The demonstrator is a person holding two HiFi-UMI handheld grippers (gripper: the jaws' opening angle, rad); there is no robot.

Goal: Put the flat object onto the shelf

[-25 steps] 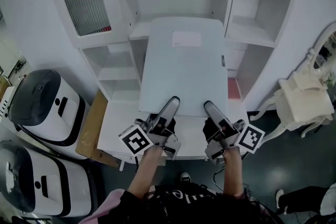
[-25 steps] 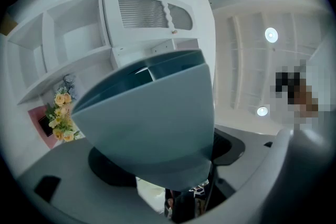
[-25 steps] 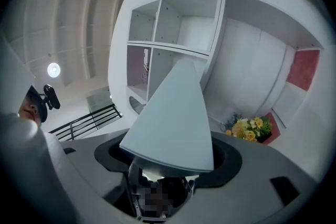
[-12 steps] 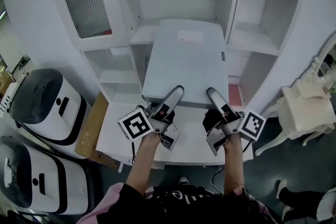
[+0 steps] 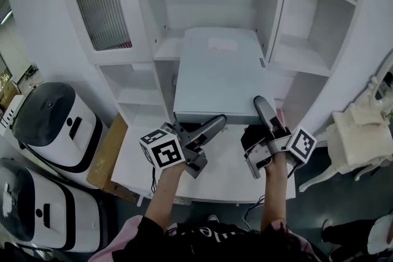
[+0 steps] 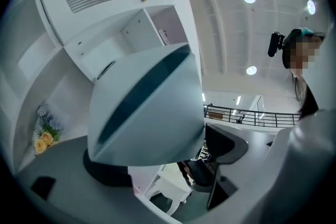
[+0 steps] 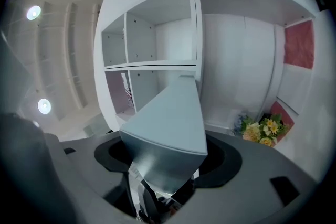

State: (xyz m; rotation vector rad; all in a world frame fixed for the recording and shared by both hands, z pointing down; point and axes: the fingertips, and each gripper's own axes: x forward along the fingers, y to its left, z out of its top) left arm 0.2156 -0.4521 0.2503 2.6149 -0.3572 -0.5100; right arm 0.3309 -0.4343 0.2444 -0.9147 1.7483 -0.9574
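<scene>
A large flat pale grey box (image 5: pixel 218 77) lies tilted, its far end inside the middle bay of the white shelf unit (image 5: pixel 166 46). At the box's near left corner is my left gripper (image 5: pixel 215 126), rolled so one finger lies along the front edge. Its jaws have just been opening. The box corner (image 6: pixel 147 107) sits between them, resting on one pad while the other jaw stands just beside it. My right gripper (image 5: pixel 261 108) is shut on the near right corner, and the box (image 7: pixel 168 123) fills the space between its pads.
A white desk top (image 5: pixel 227 169) lies under the grippers. Two black-and-white appliances (image 5: pixel 49 126) and a cardboard sheet (image 5: pixel 104 150) stand at the left, a white ornate chair (image 5: pixel 362 138) at the right. A ribbed glass door (image 5: pixel 101 3) closes the upper left bay. Flowers (image 7: pixel 265 131) sit in a shelf corner.
The box has slid further into the middle bay with both grippers following. The left gripper has rolled, and its finger now lies along the box's front edge instead of on top.
</scene>
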